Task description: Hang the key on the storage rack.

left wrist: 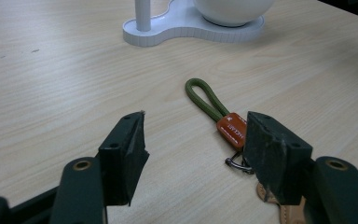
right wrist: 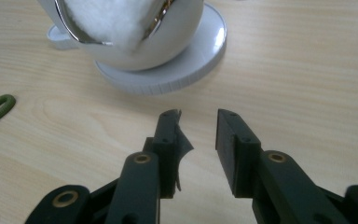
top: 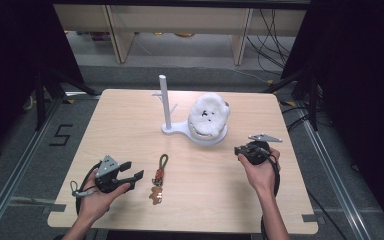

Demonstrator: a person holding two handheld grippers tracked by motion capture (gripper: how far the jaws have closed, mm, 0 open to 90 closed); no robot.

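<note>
The jaws of the left gripper [top: 131, 179] stood well apart with nothing between them, low over the pale wooden counter [top: 130, 125], just left of a keyring with an olive-green cord loop, orange tag and tan leather charm [top: 158, 178]. In the left gripper view the keyring [left wrist: 223, 126] lay flat on the counter [left wrist: 65, 70], its orange tag just beside the right-hand jaw, its charm partly hidden behind that jaw. The right gripper [top: 241, 150], at the right of the counter, had its jaws only a narrow gap apart and empty, pointing towards a white stand with an upright post and a bowl of white fluff [top: 200, 125] farther off at the centre. The right gripper view showed the bowl [right wrist: 135, 32] close ahead of its jaws.
</note>
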